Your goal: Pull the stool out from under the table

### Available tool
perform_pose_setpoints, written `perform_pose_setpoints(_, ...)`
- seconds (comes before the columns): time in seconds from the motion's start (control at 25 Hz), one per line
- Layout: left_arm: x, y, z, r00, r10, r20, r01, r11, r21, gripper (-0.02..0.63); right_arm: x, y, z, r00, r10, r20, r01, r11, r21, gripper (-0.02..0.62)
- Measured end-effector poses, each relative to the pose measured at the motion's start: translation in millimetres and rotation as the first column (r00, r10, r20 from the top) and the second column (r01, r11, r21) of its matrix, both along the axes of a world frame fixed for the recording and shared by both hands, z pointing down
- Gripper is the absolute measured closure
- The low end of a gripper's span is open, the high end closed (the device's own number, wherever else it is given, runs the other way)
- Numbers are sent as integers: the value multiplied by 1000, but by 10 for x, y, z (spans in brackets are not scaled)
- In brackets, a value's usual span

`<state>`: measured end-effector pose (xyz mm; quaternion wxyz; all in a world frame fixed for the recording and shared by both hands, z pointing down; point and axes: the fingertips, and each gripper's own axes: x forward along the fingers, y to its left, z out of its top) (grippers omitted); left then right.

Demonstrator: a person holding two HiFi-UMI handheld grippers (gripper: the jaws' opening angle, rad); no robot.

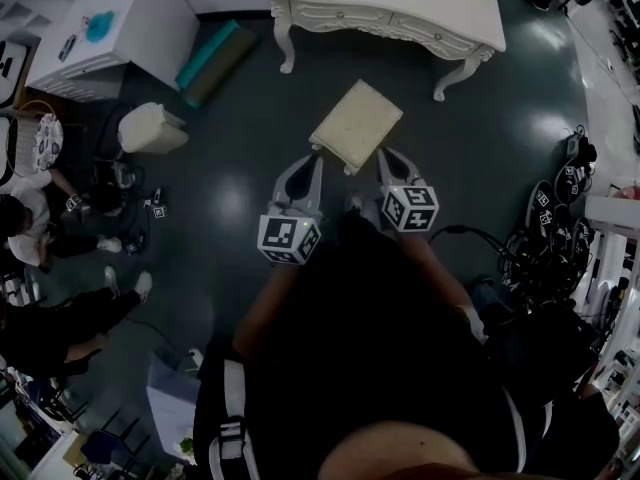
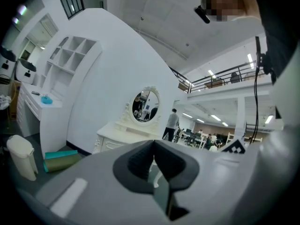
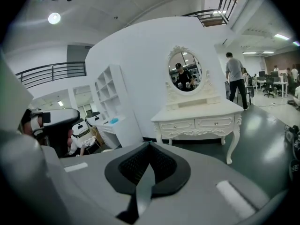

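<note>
Two grippers low over dark floor, side by side, both aimed at desk [image 1: 400,13]. Left gripper [image 1: 316,160]: fingers pressed together, nothing between. Right gripper [image 1: 385,156]: fingers likewise closed, holding nothing. Stool [image 1: 355,126] out on open floor, clear of desk's front edge, roughly opposite its middle, turned askew. Both gripper tips just beside stool's near side, one at each near corner; contact can't be told. Oval mirror [image 3: 185,71] at desk's back edge. Bin [image 1: 150,128] and rolled mat [image 1: 212,60] beyond desk's left corner.
</note>
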<state>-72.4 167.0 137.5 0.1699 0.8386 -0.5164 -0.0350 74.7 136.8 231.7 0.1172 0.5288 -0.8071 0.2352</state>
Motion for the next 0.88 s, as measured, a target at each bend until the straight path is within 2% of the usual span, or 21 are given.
perform_pose_setpoints(0.88,76,-37,8,1000,19,2,-19,1000,4,597,-60,-82,-172,1000,-21,2,21,998,53,598)
